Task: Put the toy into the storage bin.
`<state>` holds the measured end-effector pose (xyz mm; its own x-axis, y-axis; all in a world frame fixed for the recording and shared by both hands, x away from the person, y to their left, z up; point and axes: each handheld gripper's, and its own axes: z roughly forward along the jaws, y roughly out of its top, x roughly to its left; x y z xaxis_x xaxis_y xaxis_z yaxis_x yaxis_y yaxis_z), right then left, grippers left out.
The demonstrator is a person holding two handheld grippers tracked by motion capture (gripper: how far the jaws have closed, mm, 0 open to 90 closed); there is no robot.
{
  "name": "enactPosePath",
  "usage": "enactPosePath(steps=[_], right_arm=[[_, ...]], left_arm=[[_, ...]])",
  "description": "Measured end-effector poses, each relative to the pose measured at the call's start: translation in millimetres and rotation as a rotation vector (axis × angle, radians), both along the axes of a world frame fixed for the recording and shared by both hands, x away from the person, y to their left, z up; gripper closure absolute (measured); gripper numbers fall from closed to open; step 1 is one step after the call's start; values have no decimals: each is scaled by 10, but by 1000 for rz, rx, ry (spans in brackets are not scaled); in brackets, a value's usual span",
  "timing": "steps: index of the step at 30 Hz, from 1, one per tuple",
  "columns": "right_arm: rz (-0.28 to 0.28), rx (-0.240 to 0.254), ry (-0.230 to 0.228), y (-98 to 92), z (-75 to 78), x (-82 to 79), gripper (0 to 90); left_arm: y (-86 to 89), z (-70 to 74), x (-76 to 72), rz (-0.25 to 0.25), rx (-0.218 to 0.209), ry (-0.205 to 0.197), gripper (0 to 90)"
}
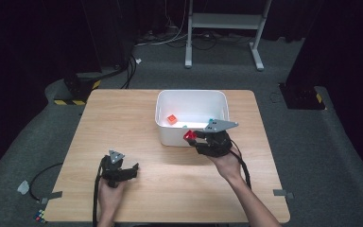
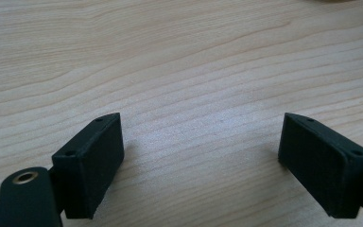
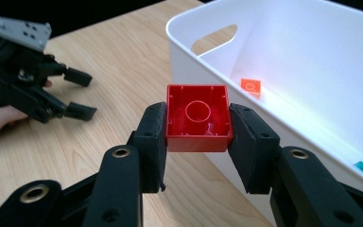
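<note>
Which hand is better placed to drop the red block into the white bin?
Right. The right tool already clamps the red square plastic block beside the white plastic bin's rim. The left tool is open over bare wooden tabletop, away from the bin.

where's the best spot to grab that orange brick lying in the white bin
Probably by two opposite flat side walls of the orange brick, coming straight down from above: it lies flat on the floor of the white bin, clear of the walls, which block any sideways approach.
</note>
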<state>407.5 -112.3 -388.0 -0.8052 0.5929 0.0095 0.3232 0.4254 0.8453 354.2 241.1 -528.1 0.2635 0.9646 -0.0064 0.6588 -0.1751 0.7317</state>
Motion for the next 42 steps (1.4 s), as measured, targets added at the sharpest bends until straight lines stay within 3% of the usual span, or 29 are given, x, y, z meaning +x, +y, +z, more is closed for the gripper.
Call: enactPosePath(steps=[8, 23, 37, 42], right_arm=[[-22, 9, -36, -59, 169, 93, 587], [-95, 13, -15, -110, 303, 423, 586], [-178, -3, 24, -121, 295, 763, 580], [-199, -3, 38, -138, 270, 836, 532]], left_arm=[[0, 0, 0, 0, 0, 0, 151], [1, 0, 0, 0, 0, 0, 151], [0, 0, 0, 0, -1, 0, 151], [1, 0, 0, 0, -1, 0, 151]])
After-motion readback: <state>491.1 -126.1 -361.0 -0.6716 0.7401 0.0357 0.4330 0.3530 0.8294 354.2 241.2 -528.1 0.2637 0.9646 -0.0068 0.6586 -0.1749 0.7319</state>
